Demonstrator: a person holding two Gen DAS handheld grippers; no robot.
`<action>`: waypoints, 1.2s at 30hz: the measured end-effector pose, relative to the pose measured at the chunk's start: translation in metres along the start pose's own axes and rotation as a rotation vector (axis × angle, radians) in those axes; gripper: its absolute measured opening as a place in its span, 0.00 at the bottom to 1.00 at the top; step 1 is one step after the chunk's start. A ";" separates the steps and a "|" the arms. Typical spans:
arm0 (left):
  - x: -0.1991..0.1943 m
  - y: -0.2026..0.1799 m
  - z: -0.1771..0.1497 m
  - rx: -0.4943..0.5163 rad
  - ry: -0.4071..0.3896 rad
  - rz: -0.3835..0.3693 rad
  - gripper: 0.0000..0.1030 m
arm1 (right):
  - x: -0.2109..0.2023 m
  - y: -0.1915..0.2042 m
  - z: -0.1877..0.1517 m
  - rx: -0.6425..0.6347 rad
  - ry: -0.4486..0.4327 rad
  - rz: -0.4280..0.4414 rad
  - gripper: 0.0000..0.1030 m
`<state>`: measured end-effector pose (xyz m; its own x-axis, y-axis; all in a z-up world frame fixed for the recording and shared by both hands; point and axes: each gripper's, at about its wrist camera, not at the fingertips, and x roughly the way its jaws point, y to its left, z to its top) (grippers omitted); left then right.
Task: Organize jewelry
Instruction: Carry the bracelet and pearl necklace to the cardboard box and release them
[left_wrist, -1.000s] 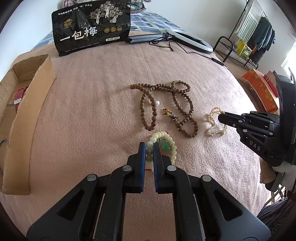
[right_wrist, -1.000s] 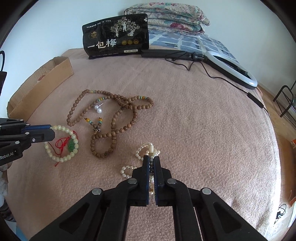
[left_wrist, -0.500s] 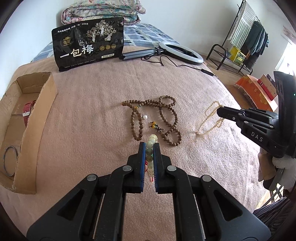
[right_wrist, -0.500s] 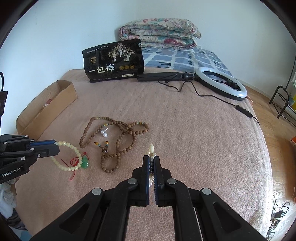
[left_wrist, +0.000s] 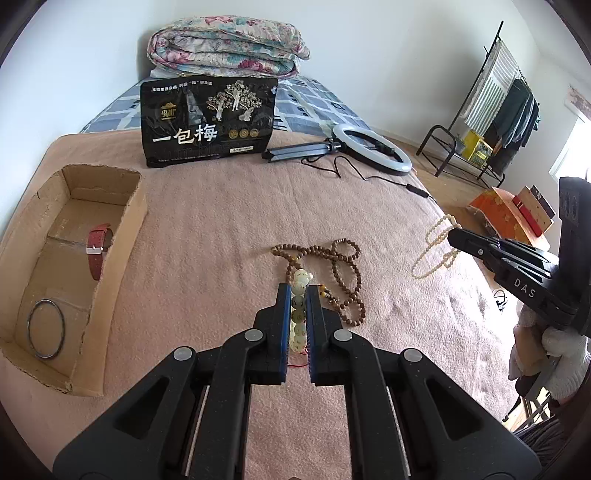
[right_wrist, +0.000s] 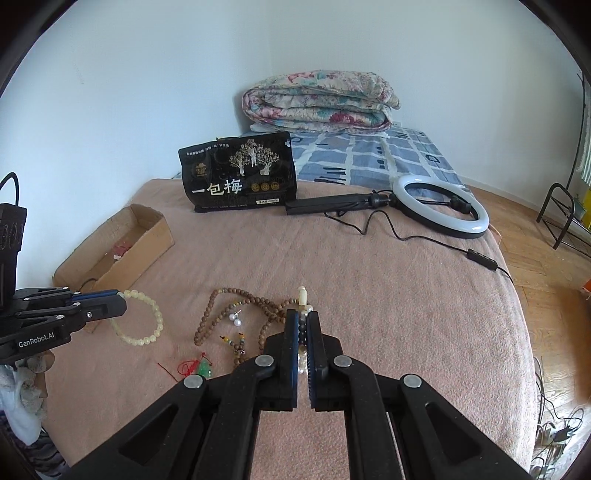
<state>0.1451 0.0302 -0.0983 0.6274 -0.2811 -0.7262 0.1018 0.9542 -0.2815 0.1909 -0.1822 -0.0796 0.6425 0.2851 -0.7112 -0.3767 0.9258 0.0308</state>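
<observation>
My left gripper (left_wrist: 296, 291) is shut on a pale green bead bracelet (left_wrist: 298, 314) and holds it above the pink blanket; in the right wrist view the bracelet (right_wrist: 144, 321) hangs from it with a green pendant on red cord (right_wrist: 203, 368). My right gripper (right_wrist: 303, 319) is shut on a cream pearl necklace (right_wrist: 303, 295), which dangles from it in the left wrist view (left_wrist: 436, 247). A brown wooden bead necklace (left_wrist: 347, 273) and pearl earrings (right_wrist: 235, 318) lie on the blanket.
An open cardboard box (left_wrist: 122, 236) at the left holds a red watch strap (left_wrist: 98, 251) and a metal bangle (left_wrist: 46, 328). A black snack bag (left_wrist: 208, 122), a ring light (left_wrist: 373, 153) with cable and a folded quilt (left_wrist: 225, 48) lie at the back.
Both grippers have risen from the blanket, each lifting its piece: the green bracelet in the left, the pearl necklace in the right. The brown necklace stayed put.
</observation>
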 end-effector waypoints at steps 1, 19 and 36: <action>-0.004 0.003 0.002 -0.003 -0.011 0.005 0.05 | -0.002 0.003 0.002 -0.001 -0.007 0.006 0.01; -0.063 0.080 0.016 -0.111 -0.148 0.100 0.05 | 0.010 0.099 0.039 -0.075 -0.061 0.142 0.01; -0.101 0.162 -0.001 -0.234 -0.194 0.189 0.05 | 0.036 0.192 0.053 -0.164 -0.048 0.255 0.01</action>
<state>0.0977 0.2131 -0.0707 0.7552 -0.0553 -0.6531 -0.1962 0.9316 -0.3058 0.1769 0.0194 -0.0618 0.5427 0.5184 -0.6609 -0.6300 0.7716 0.0880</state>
